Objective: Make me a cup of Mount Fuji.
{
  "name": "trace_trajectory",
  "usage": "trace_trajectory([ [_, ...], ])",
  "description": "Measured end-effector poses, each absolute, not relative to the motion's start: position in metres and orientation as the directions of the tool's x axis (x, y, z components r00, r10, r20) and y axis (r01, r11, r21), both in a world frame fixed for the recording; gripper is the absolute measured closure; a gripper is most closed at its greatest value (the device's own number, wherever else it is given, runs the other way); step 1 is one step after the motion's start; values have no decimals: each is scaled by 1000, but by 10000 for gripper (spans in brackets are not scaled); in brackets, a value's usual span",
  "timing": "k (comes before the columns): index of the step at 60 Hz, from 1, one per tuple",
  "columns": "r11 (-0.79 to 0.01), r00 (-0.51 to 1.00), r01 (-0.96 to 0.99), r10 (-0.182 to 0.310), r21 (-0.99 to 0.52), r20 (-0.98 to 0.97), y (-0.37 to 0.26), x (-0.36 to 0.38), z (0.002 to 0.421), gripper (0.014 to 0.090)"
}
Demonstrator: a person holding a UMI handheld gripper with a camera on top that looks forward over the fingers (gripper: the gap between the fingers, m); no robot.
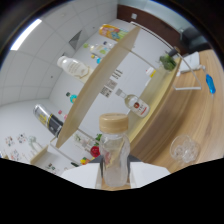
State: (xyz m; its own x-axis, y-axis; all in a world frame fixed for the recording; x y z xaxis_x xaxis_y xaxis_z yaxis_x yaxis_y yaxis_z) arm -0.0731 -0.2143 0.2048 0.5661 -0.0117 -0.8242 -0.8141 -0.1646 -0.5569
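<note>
A clear bottle (114,152) with a tan cap stands upright between my fingers, while the room behind it appears strongly tilted. My gripper (116,169) is shut on the bottle, with dark fingertips (103,161) pressing at each side of its lower body. The liquid inside looks colourless. Beyond the fingers, a clear glass cup (182,148) holding what looks like ice sits on the wooden counter (192,112). The lower parts of my fingers are hidden.
A long wooden shelf (102,75) runs behind the bottle. Around it are a white bottle (74,66), a red-labelled bottle (136,105), a tall can (45,117) and colourful packs (112,32). A green plant (169,61) and a blue object (210,82) sit further along the counter.
</note>
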Motion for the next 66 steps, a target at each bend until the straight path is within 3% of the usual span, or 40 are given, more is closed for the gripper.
trace_trajectory([
  [10, -186, 892, -448, -32, -874, -450, -209, -77, 184, 673],
  [21, -300, 987, -162, -32, -940, -160, -200, -87, 116, 673],
  [43, -447, 1000, -10, 14, -895, -18, -196, -96, 49, 669],
  [66, -426, 999, 19, 46, -904, -1, -217, -101, 49, 629],
])
